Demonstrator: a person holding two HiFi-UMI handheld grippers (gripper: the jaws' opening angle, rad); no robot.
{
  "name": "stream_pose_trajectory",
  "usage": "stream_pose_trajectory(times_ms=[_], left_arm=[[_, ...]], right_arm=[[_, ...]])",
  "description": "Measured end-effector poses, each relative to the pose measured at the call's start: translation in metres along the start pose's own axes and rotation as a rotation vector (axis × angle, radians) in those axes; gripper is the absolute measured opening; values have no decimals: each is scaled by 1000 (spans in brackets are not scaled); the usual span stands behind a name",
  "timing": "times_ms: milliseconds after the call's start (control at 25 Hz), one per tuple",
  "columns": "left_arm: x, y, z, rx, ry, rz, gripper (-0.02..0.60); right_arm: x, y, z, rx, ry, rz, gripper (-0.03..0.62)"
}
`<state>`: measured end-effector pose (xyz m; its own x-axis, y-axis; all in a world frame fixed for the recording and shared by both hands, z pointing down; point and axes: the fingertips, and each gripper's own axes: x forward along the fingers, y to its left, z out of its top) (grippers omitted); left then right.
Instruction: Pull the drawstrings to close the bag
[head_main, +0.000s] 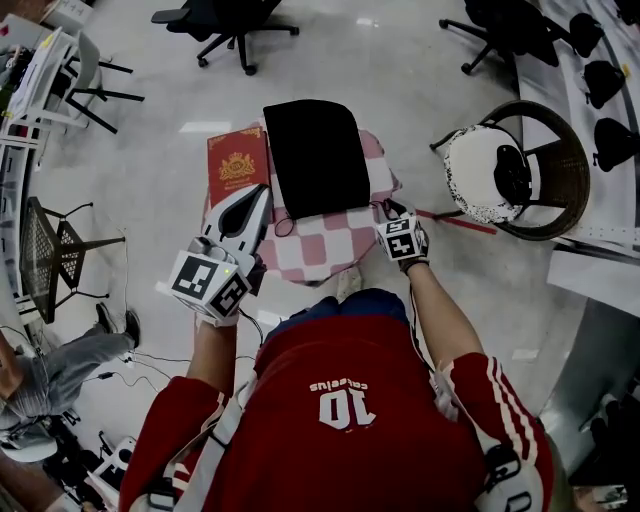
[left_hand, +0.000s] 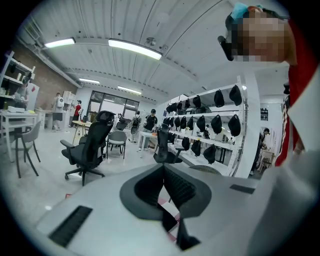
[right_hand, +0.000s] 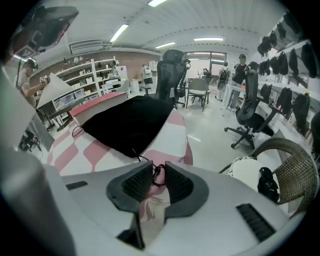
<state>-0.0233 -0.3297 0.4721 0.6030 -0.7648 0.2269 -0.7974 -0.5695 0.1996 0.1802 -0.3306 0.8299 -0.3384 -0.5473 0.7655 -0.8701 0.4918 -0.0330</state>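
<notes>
A black drawstring bag (head_main: 315, 155) lies flat on a small table with a pink-and-white checked cloth (head_main: 320, 250). Its left cord loop (head_main: 283, 225) hangs off the bag's near corner. My right gripper (head_main: 390, 214) is at the table's right edge, and in the right gripper view the right gripper (right_hand: 159, 167) has the knotted cord end (right_hand: 157, 174) between its parted pads, with a gap still showing. The bag (right_hand: 127, 122) lies ahead of it. My left gripper (head_main: 262, 193) is lifted above the table's left side; in its own view the left gripper (left_hand: 163, 168) is shut and empty.
A red book (head_main: 238, 165) lies beside the bag at the left. To the right stands a wicker chair (head_main: 560, 165) with a white cushion. A black mesh chair (head_main: 55, 250) is at the left, an office chair (head_main: 235, 25) beyond. Someone's legs (head_main: 70, 365) show at lower left.
</notes>
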Motion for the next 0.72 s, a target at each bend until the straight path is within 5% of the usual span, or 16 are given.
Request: stream_pose_trajectory(times_ms=[120,720], left_arm=[[0,0,2,2,-8,-3,9],[-34,8,-12,17,-16,54,9]], right_arm=[[2,4,2,-25,18,4,41],[-17,5,16,-31,5,36,31]])
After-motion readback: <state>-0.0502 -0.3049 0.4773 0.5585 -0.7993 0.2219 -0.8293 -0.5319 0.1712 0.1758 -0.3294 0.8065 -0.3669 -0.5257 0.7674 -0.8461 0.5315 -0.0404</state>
